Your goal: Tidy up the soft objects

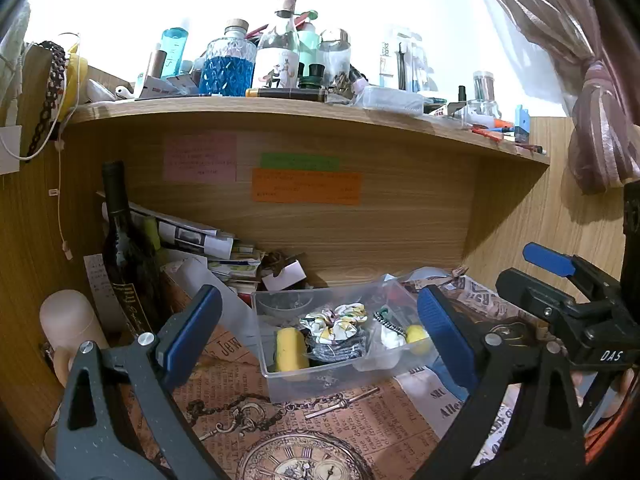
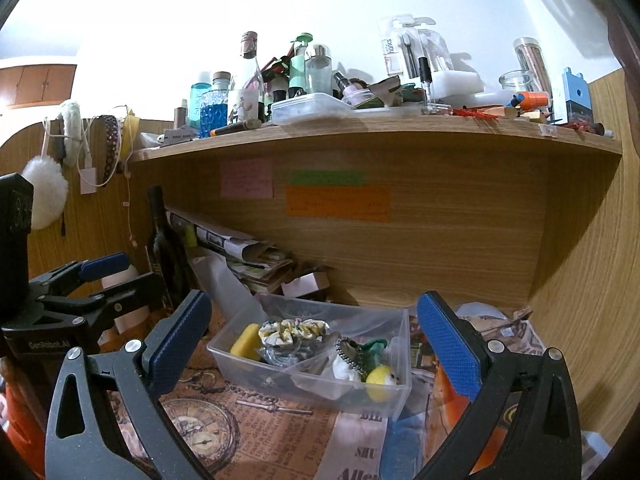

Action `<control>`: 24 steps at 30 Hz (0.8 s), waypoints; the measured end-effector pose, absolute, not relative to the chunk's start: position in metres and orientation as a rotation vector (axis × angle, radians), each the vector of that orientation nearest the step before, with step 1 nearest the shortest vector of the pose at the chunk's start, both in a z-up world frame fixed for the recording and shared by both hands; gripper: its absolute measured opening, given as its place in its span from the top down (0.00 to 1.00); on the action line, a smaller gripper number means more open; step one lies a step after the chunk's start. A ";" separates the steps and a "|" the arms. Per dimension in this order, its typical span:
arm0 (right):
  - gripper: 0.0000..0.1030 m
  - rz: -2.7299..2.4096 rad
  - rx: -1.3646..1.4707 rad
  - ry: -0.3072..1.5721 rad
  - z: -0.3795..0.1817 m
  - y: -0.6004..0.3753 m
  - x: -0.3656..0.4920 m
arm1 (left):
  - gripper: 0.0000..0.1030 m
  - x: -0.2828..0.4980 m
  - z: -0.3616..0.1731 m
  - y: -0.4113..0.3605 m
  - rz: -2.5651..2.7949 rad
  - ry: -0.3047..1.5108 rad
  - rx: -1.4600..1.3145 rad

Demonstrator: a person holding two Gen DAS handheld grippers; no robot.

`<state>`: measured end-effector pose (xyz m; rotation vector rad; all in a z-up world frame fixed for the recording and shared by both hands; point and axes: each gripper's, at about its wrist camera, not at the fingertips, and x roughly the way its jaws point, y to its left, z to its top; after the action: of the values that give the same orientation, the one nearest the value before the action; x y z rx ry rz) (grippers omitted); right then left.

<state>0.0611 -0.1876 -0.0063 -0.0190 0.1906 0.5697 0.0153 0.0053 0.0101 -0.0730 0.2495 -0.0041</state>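
Scrunchies, sponge and small plush pieces sit together in the clear plastic bin point(image 1: 320, 360), which rests on the newspaper-print cover point(image 1: 360, 420) of the tabletop, toward its back edge and just in front of the wooden back panel. Your left tool point(image 1: 320, 334) is spread wide and holds nothing, its blue pads framing the bin from the near side; your right tool point(image 2: 314, 346) is just as wide and just as empty, also facing the bin. Inside, the yellow sponge point(image 1: 291, 350) stands at the bin's left end, the floral scrunchie point(image 1: 334, 322) lies in the middle on a darker one, and the yellow plush ball point(image 2: 381, 378) with a beaded band point(image 2: 346, 350) fills the right end behind a clear divider. Everything soft lies straight ahead of and slightly below both tools, so the coming move is probably a short forward dip over the near wall. The bin's long axis runs left to right across your view. Your left tool looks nearer the sponge, your right tool nearer the plush ball. Whether any soft item lies outside the bin cannot be told; the clutter behind it is papers and a dark wine bottle point(image 1: 120, 248).
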 end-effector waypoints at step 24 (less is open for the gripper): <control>0.00 0.568 -0.009 0.186 -0.008 -0.191 0.060 | 0.01 0.017 0.008 0.002 -0.021 0.245 -0.059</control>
<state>0.0604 -0.1907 -0.0076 -0.0088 0.1856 0.5681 0.0173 0.0020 0.0083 -0.0595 0.2452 -0.0210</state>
